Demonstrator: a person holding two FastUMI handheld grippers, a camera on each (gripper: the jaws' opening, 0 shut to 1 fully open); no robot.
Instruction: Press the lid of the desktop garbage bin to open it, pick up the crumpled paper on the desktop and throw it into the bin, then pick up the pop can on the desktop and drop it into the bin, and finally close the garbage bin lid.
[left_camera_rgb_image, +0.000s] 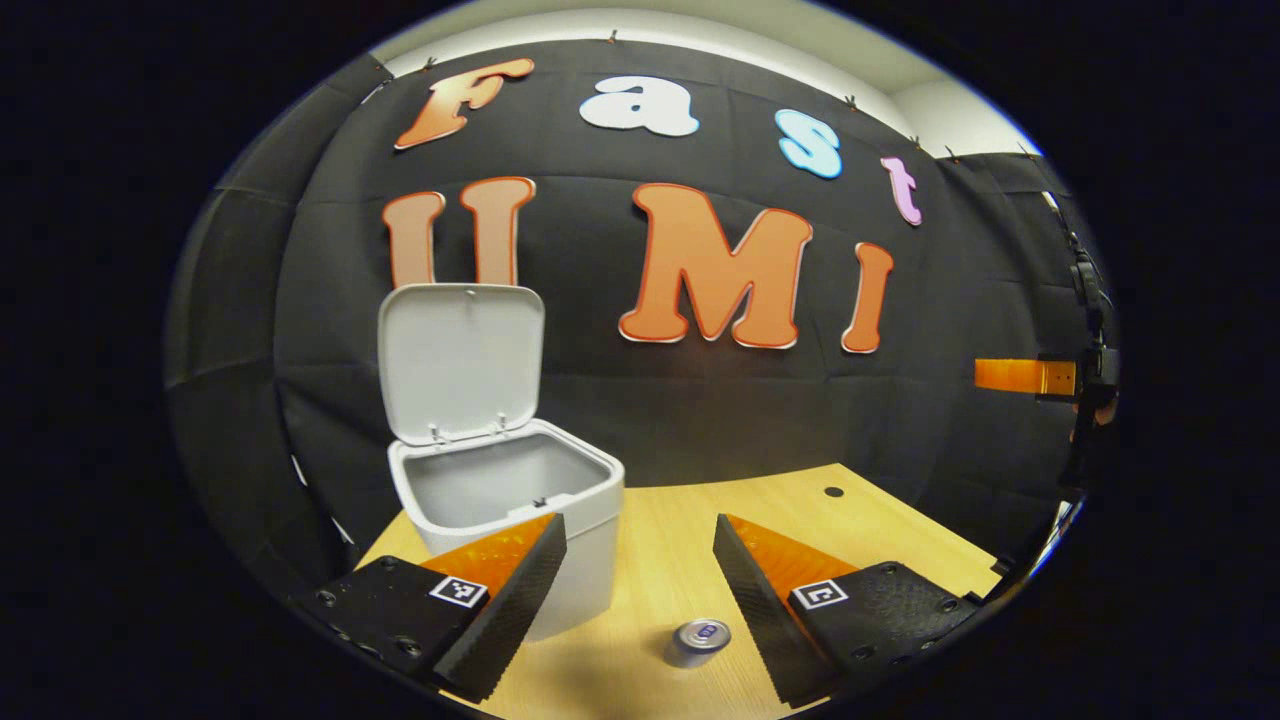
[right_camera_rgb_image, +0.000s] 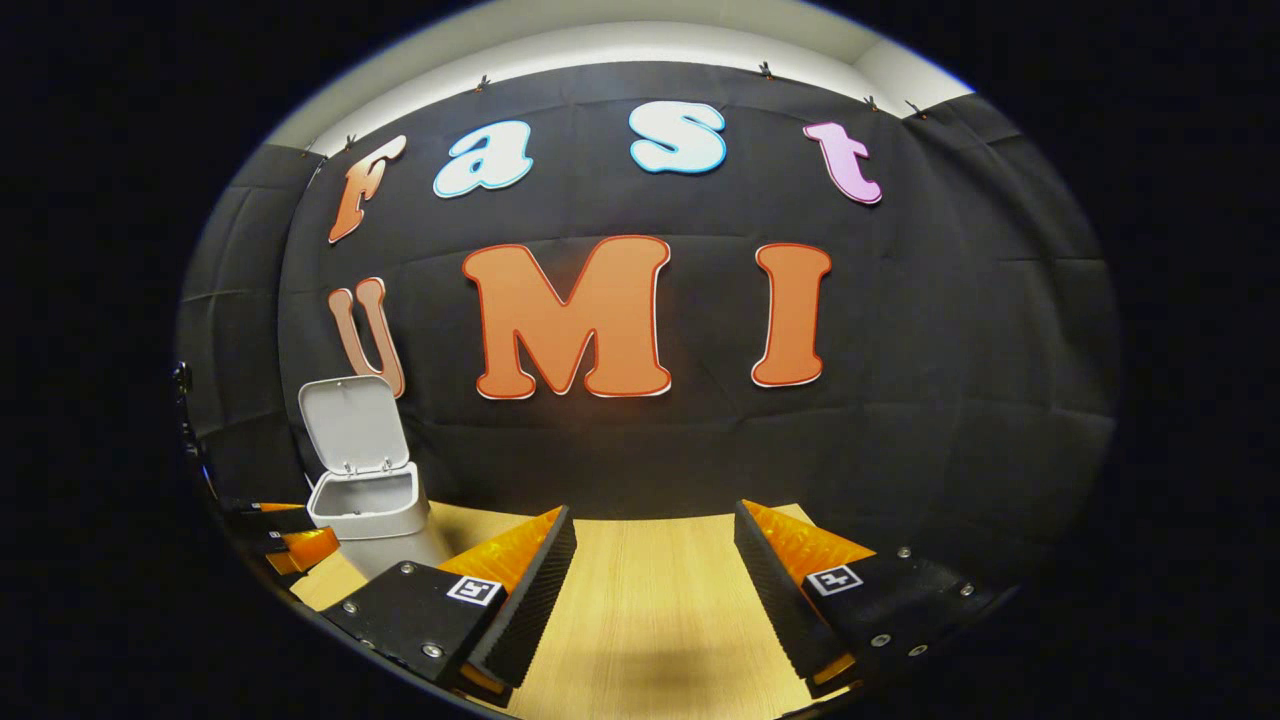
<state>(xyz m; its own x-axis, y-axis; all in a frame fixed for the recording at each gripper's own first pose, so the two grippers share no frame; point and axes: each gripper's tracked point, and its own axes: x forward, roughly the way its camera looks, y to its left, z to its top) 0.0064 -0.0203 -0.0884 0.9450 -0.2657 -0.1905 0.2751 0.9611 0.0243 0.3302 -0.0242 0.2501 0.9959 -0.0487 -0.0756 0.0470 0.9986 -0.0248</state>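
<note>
The white desktop bin (left_camera_rgb_image: 520, 520) stands on the wooden table (left_camera_rgb_image: 660, 540) with its lid (left_camera_rgb_image: 462, 360) raised upright. Its grey inner walls show; its bottom is hidden. My left gripper (left_camera_rgb_image: 640, 565) hovers open just right of the bin, its left finger in front of the bin's wall. A silver pop can (left_camera_rgb_image: 697, 641) sits on the table below the gap, close to the right finger, top towards the camera. In the right gripper view the bin (right_camera_rgb_image: 365, 510) is far left with lid (right_camera_rgb_image: 352, 425) up. My right gripper (right_camera_rgb_image: 655, 560) is open over bare table, nothing between its fingers.
The table's back edge meets the black cloth wall. A small dark hole (left_camera_rgb_image: 833, 492) marks the table at the back right. The other gripper (left_camera_rgb_image: 1030, 377) hangs at the far right of the left gripper view; the left one (right_camera_rgb_image: 285, 535) sits beside the bin.
</note>
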